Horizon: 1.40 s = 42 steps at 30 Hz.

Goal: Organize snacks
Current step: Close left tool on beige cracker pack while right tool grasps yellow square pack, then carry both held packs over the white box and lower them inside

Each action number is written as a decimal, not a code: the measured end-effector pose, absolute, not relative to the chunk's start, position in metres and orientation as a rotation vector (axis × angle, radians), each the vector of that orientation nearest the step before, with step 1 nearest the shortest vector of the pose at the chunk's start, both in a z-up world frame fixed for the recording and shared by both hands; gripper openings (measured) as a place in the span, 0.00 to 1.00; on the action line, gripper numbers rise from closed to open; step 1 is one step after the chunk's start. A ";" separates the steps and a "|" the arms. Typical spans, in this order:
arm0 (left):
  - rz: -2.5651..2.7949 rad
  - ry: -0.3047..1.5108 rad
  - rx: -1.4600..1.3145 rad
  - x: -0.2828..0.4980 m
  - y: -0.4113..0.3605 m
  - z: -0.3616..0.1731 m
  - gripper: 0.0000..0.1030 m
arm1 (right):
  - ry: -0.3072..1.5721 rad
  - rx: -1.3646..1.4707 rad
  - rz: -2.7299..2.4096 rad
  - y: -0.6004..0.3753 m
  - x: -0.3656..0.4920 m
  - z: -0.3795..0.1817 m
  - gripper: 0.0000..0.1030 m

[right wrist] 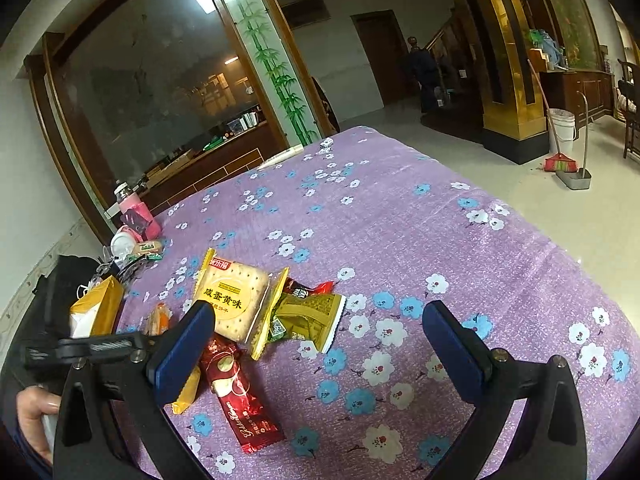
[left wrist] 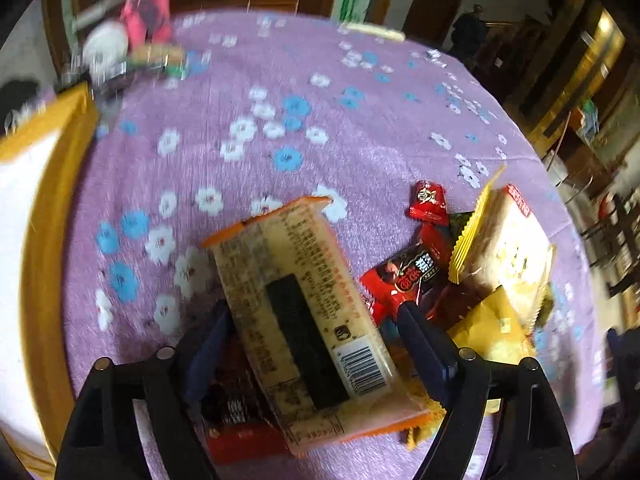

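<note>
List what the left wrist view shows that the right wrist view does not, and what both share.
Only the left wrist view: the back of an orange-edged cracker pack, barcode up, between the open left gripper jaws.
Only the right wrist view: a dark red wafer bar, a broom, a white bucket.
Both: the purple floral tablecloth, the yellow-edged cracker pack, the pink bottle.

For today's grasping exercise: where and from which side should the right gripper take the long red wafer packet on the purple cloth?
Grip the red wafer packet across its narrow middle, coming from above. It lies flat, long and slim, so the open right gripper fingers should straddle its short width, clear of the cracker packet at its far end.
</note>
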State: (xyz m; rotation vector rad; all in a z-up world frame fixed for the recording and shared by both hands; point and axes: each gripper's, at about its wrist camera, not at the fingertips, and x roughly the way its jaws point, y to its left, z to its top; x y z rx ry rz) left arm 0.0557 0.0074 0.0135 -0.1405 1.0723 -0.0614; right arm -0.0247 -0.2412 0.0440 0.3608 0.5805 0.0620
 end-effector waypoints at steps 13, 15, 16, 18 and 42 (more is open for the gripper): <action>-0.140 0.869 -0.248 0.050 0.042 0.030 0.60 | 0.656 0.323 0.163 -0.231 -0.012 0.041 1.00; -0.136 0.864 -0.249 0.053 0.046 0.031 0.60 | 0.733 0.284 0.240 -0.222 0.002 0.039 1.00; -0.135 0.865 -0.252 0.054 0.048 0.031 0.60 | 0.759 0.246 0.266 -0.216 0.007 0.040 1.00; -0.134 0.862 -0.250 0.055 0.049 0.033 0.60 | 0.816 0.120 0.316 -0.199 0.022 0.048 1.00; -0.115 0.813 -0.198 0.041 0.041 0.039 0.60 | 0.934 -0.339 0.441 -0.123 0.098 0.025 0.75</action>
